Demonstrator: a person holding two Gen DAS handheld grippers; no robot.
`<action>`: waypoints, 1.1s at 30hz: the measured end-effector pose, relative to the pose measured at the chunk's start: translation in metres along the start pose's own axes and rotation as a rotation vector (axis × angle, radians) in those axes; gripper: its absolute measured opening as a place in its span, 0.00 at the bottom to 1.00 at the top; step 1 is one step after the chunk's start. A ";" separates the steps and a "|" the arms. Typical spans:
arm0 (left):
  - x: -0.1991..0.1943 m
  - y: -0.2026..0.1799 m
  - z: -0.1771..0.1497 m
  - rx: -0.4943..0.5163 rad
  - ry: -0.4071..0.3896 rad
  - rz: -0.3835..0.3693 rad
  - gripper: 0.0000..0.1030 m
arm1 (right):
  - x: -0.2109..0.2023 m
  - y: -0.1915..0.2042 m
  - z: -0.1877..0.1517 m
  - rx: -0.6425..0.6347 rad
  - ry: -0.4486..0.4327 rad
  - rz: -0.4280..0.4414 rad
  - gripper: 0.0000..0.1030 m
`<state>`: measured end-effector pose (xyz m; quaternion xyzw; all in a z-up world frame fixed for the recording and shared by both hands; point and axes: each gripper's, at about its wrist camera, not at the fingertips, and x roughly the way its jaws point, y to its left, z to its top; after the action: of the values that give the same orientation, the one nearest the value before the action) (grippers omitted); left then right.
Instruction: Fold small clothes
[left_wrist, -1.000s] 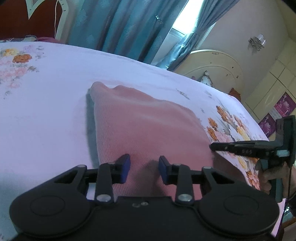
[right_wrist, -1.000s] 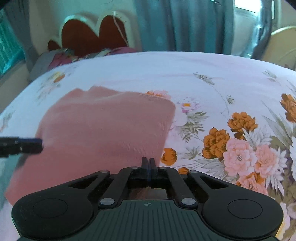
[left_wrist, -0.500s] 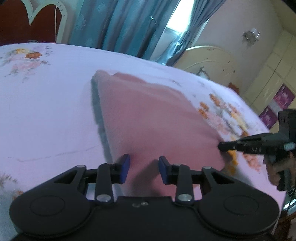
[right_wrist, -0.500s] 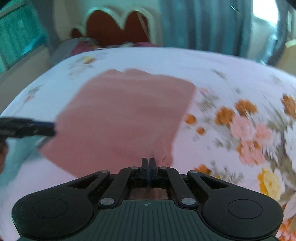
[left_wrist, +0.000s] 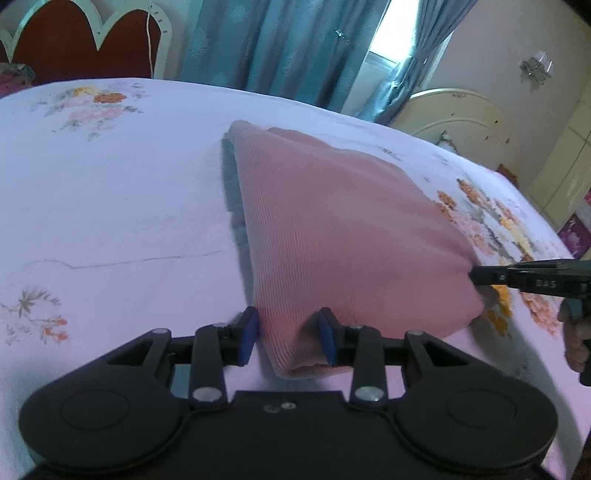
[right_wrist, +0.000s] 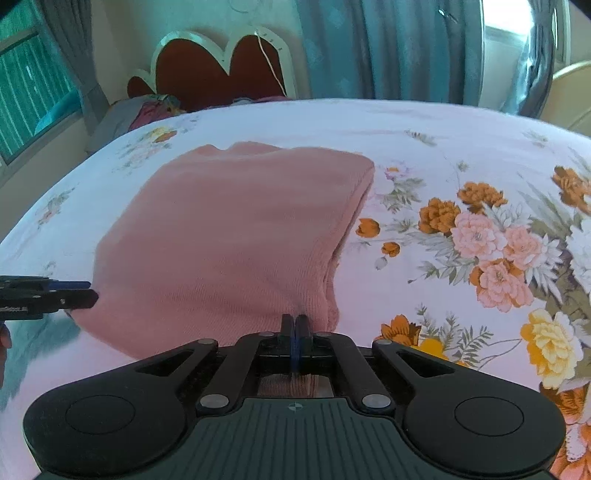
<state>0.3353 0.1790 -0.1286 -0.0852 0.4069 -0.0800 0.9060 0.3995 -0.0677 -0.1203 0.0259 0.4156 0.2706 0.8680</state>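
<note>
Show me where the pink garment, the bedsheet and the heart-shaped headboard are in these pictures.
pink garment (right_wrist: 229, 236): right wrist view, middle of its top layer.
bedsheet (left_wrist: 110, 192): left wrist view, bare pale patch left of the garment.
headboard (right_wrist: 221, 70): right wrist view, dark red panel inside its white rim.

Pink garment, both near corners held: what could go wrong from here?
1. The left gripper holds a thick bunch of the pink garment between parted pads, so layers may slip out.
2. The right gripper pinches only the very edge; a pull could free it.
3. Dragging may rumple the floral bedsheet.
</note>
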 end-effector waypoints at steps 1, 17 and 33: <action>0.001 -0.002 -0.001 0.005 -0.001 0.013 0.34 | 0.001 0.000 -0.003 -0.010 0.004 -0.005 0.00; -0.006 -0.039 -0.007 0.068 0.012 0.069 0.32 | -0.008 0.003 -0.016 -0.018 0.011 -0.024 0.00; -0.107 -0.096 -0.035 0.060 -0.168 0.202 1.00 | -0.141 0.026 -0.044 0.060 -0.153 -0.039 0.11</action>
<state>0.2313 0.1058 -0.0532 -0.0232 0.3335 0.0072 0.9424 0.2840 -0.1226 -0.0421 0.0645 0.3566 0.2383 0.9011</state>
